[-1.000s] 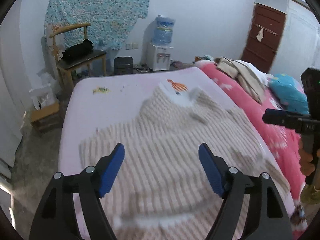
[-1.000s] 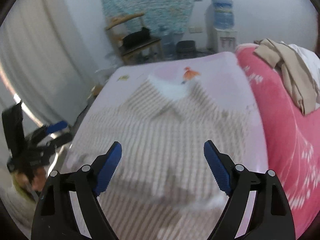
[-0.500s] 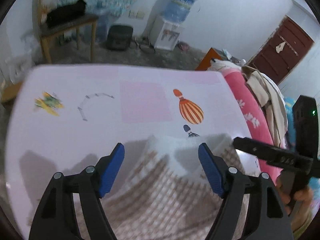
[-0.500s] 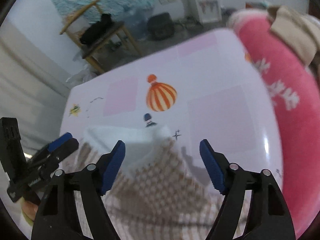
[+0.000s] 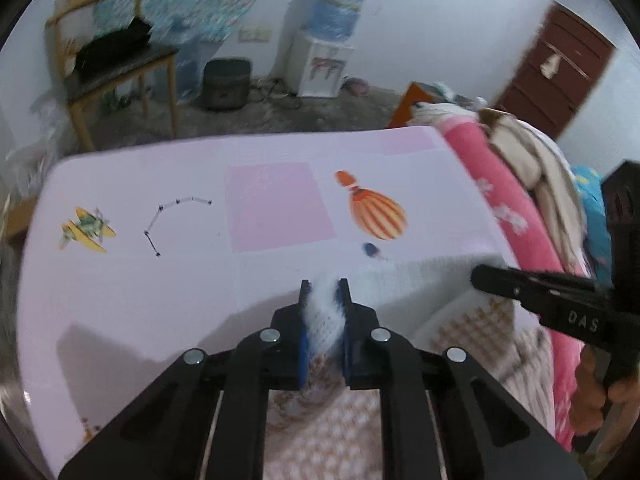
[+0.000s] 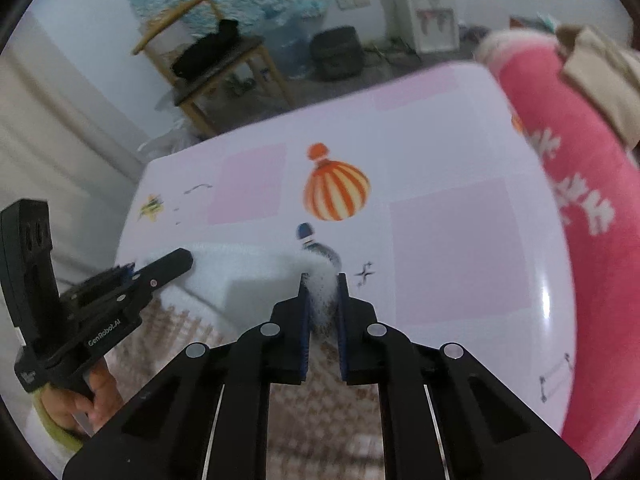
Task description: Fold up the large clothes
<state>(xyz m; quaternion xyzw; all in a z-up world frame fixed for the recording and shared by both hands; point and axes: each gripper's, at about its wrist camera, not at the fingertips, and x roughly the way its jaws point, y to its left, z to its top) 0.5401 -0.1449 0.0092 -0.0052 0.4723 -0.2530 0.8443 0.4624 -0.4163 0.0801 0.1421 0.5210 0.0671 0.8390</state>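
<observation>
L gripper (image 5: 324,292) had just clamped down on the sweater's (image 5: 328,432) white far edge (image 5: 424,276), knit bunched betw. its blue pads; R gripper (image 6: 320,286) had just closed likewise on the same edge, further along. Both pinches sat side by side on that hem, w/ the garment's brown-and-cream body trailing back under the grippers toward the person. Ahead lay bare pink bed sheet (image 5: 160,292), balloon print (image 5: 378,212) just beyond. Likely next: carry the edge back over the body.
</observation>
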